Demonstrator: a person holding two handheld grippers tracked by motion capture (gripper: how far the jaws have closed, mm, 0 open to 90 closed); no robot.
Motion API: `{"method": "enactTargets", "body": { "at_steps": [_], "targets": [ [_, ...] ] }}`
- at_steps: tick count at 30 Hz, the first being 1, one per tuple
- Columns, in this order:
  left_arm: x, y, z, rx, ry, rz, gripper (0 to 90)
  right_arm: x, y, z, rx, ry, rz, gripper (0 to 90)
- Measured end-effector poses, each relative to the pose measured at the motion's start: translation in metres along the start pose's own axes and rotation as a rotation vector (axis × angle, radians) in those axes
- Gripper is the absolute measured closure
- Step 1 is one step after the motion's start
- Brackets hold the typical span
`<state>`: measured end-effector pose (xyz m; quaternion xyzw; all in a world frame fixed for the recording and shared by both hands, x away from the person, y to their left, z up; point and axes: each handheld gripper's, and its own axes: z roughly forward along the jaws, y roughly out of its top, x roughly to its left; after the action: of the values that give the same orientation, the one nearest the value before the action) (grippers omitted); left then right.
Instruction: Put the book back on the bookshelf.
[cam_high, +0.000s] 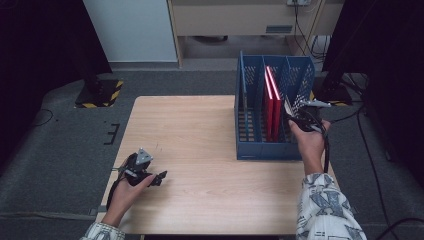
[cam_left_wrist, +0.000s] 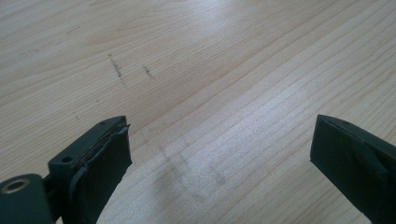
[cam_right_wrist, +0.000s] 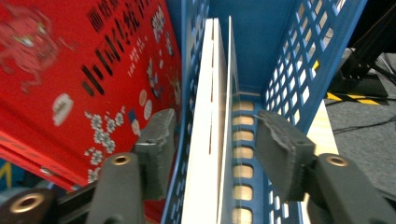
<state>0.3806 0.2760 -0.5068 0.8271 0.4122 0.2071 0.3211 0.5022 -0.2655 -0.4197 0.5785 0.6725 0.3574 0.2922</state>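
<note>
The wooden table (cam_high: 200, 150) has a wide bare stretch across its left and middle. A blue file rack (cam_high: 272, 107) sits at its right side, the rack's near edge well in from the table's front edge and its right wall close to the table's right edge. Two red books (cam_high: 272, 102) stand upright in a middle compartment, spines running away from the person. In the right gripper view a white book (cam_right_wrist: 205, 140) stands on edge in the rightmost compartment, just beside the blue divider, its long axis pointing into the rack; its bottom is cut off by the frame. The right gripper (cam_high: 300, 117) is at the rack's front right corner, its jaws apart on either side of the white book and the divider, pads not pressing it. The left gripper (cam_high: 145, 172) rests near the table's front left corner, jaws spread wide over bare wood.
</note>
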Motion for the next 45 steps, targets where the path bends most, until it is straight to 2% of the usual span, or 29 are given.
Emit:
{"method": "enactTargets", "body": {
  "at_steps": [7,14,16,21,28,35,36,45],
  "targets": [
    [0.0,0.0,0.0,0.002,0.003,-0.001,4.1,-0.001,0.001,-0.009,-0.053,0.027,0.017,38.2],
    [0.001,-0.001,0.001,0.009,0.008,-0.003,4.1,0.003,-0.004,-0.018,-0.095,0.053,0.012,28.9],
    [0.0,-0.001,0.002,0.012,0.008,-0.002,4.1,0.002,-0.005,-0.021,-0.097,0.061,-0.002,27.0],
    [0.001,0.0,0.002,0.016,0.011,0.0,4.1,-0.002,-0.008,-0.028,-0.118,0.062,0.008,24.4],
    [-0.001,-0.001,0.003,0.023,0.017,0.003,4.1,-0.004,-0.014,-0.039,-0.13,0.105,-0.005,17.9],
    [0.002,-0.003,0.004,0.028,0.019,-0.002,4.0,0.005,-0.022,-0.042,-0.125,0.146,-0.021,13.3],
    [0.002,-0.003,0.004,0.028,0.019,-0.001,4.1,0.008,-0.023,-0.043,-0.128,0.166,-0.024,12.7],
    [0.002,-0.003,0.004,0.029,0.02,-0.001,4.1,0.02,-0.03,-0.048,-0.134,0.204,-0.06,12.7]
  ]
}}
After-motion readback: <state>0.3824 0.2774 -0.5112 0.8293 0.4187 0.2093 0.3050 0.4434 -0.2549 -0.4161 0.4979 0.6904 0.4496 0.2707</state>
